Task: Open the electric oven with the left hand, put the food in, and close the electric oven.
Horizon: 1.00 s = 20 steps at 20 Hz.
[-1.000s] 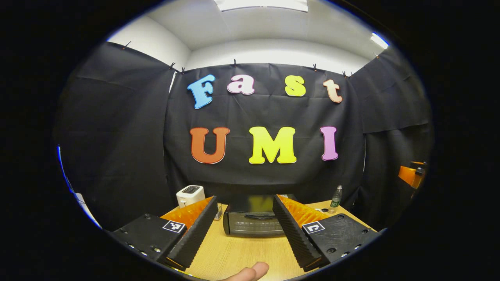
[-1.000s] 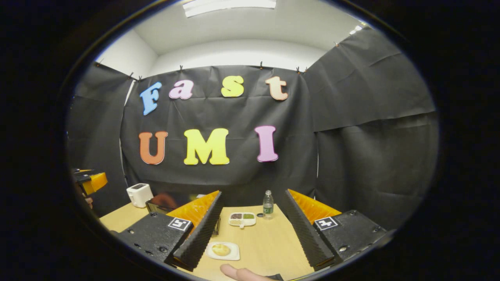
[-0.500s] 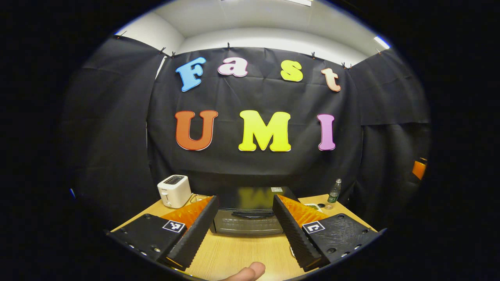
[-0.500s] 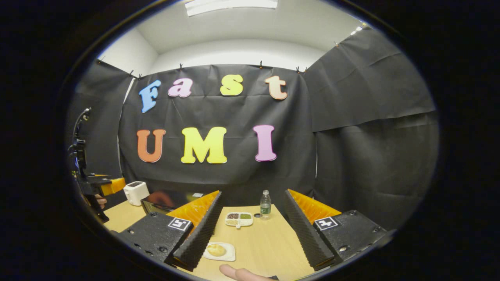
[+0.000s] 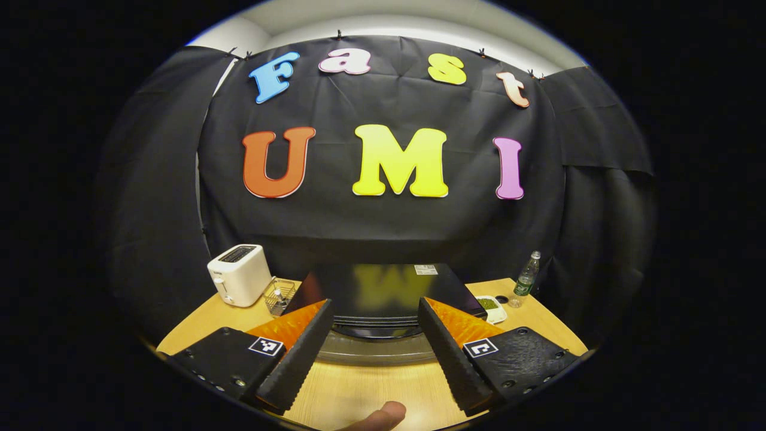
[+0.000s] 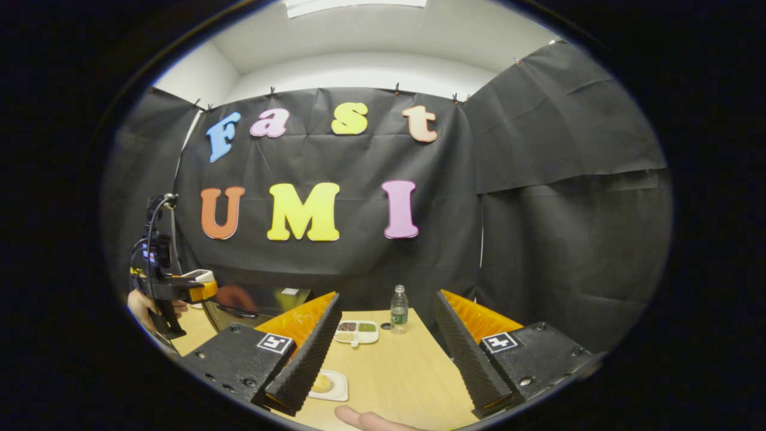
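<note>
My left claw hangs spread wide just before the electric oven, its door closed. My right claw is also spread, empty. The food sits on a small plate on the table, right of the oven.

The left gripper is gaping wide, its fingers spreading apart with nothing between them. The right gripper is gaping wide too, holding nothing. A thumb tip is showing below each. In the right gripper view, a hand is gripping the left gripper's handle.
</note>
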Each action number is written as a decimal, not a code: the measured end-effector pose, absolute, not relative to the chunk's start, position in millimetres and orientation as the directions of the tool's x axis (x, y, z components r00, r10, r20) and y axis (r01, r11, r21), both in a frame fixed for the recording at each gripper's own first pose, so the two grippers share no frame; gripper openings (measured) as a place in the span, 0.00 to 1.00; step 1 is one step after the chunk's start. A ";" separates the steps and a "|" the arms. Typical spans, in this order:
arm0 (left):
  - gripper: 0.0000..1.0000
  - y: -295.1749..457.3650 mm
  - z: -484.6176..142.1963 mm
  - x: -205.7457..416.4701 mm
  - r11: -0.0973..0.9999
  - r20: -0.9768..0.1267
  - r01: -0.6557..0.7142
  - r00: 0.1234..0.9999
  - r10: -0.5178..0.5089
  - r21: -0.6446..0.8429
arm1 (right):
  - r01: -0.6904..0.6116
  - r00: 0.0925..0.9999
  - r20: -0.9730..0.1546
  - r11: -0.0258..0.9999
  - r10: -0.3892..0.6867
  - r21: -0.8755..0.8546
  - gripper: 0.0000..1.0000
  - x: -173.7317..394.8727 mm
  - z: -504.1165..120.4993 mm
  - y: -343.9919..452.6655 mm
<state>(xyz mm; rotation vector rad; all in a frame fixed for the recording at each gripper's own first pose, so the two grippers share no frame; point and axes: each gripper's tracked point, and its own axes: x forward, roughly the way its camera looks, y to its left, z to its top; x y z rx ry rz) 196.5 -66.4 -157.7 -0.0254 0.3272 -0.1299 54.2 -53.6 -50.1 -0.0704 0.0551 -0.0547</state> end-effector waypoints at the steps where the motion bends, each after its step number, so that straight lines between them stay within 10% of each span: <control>1: 0.93 -68.1 -165.3 203.2 0.992 -0.336 0.120 0.933 -0.127 -0.040 | 0.057 0.997 -0.056 0.996 -0.061 -0.070 1.00 56.7 -53.2 -56.6; 20: 0.98 -69.2 -246.7 247.9 0.993 -0.488 0.120 0.867 -0.104 0.001 | 0.010 0.991 -0.130 0.997 -0.021 -0.082 1.00 71.2 -87.8 -47.8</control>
